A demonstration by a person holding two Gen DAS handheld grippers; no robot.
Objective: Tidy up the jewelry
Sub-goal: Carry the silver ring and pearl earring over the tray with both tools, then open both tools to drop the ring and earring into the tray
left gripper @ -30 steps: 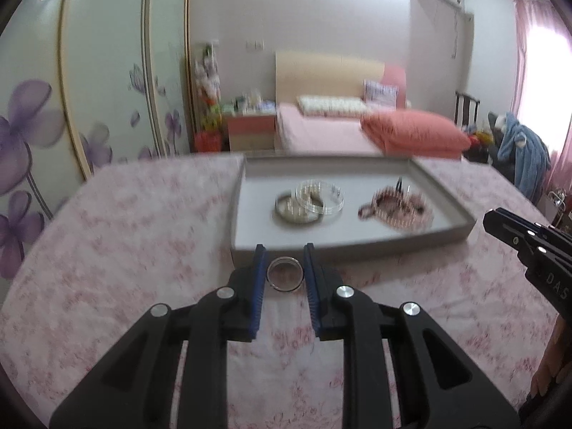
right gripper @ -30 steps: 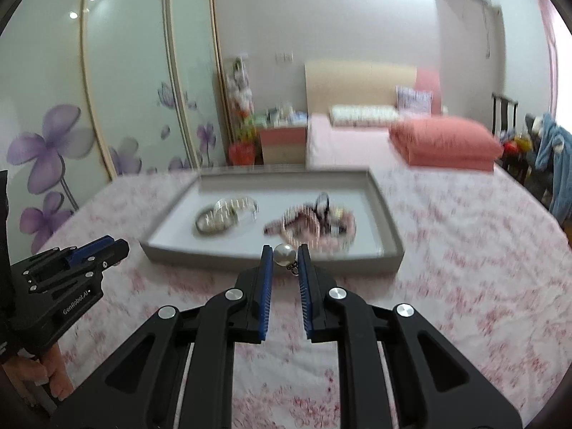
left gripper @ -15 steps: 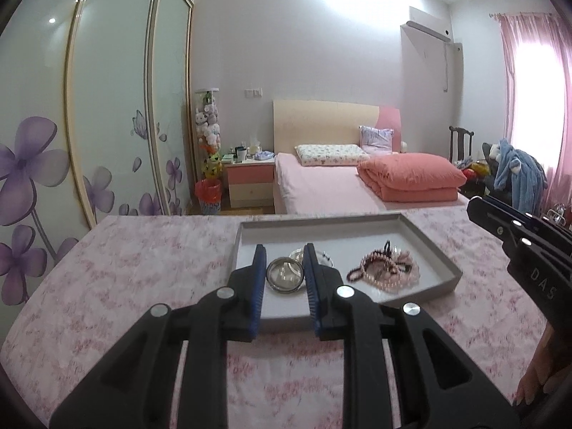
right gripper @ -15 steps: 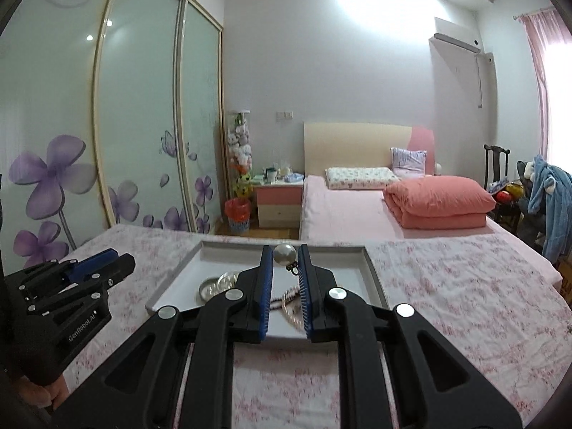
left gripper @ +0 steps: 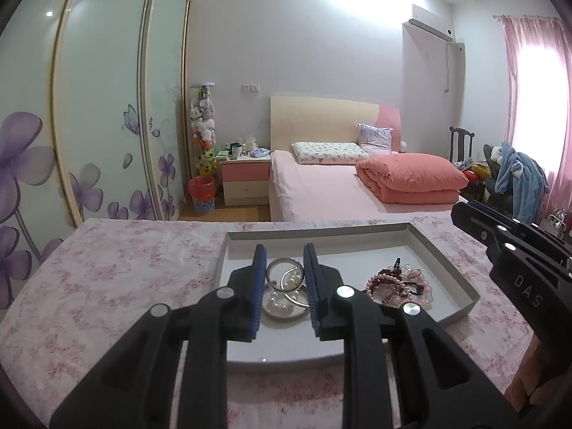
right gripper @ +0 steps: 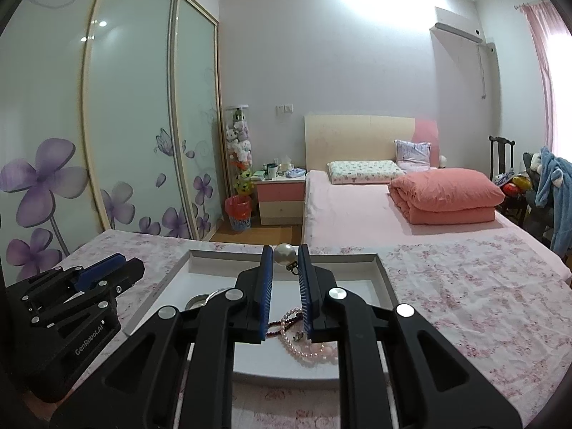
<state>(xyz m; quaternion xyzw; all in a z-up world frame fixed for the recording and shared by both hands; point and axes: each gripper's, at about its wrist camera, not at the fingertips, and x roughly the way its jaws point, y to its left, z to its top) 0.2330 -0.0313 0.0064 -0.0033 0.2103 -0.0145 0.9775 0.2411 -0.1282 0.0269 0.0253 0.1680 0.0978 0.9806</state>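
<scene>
My left gripper (left gripper: 284, 268) is shut on a small round clear lid (left gripper: 282, 274), held upright above a grey tray (left gripper: 447, 271). Under it in the tray sits a round metal dish with white pearls (left gripper: 282, 302). A pile of pink and dark bead bracelets (left gripper: 397, 286) lies to the right of the dish. My right gripper (right gripper: 285, 259) is shut on a pearl earring (right gripper: 285, 254), held over the tray (right gripper: 384, 279) above the bead bracelets (right gripper: 304, 343). The dish (right gripper: 198, 300) shows at the tray's left.
The tray lies on a table with a pink floral cloth (left gripper: 118, 268). The right gripper (left gripper: 514, 261) enters the left wrist view at the right; the left gripper (right gripper: 71, 296) shows at the left of the right wrist view. A bed (right gripper: 357, 207) and wardrobe stand behind.
Both grippers have moved forward from the table's near edge to over the tray, and both views have tilted up. The lid and the pearl earring stayed in the grips.
</scene>
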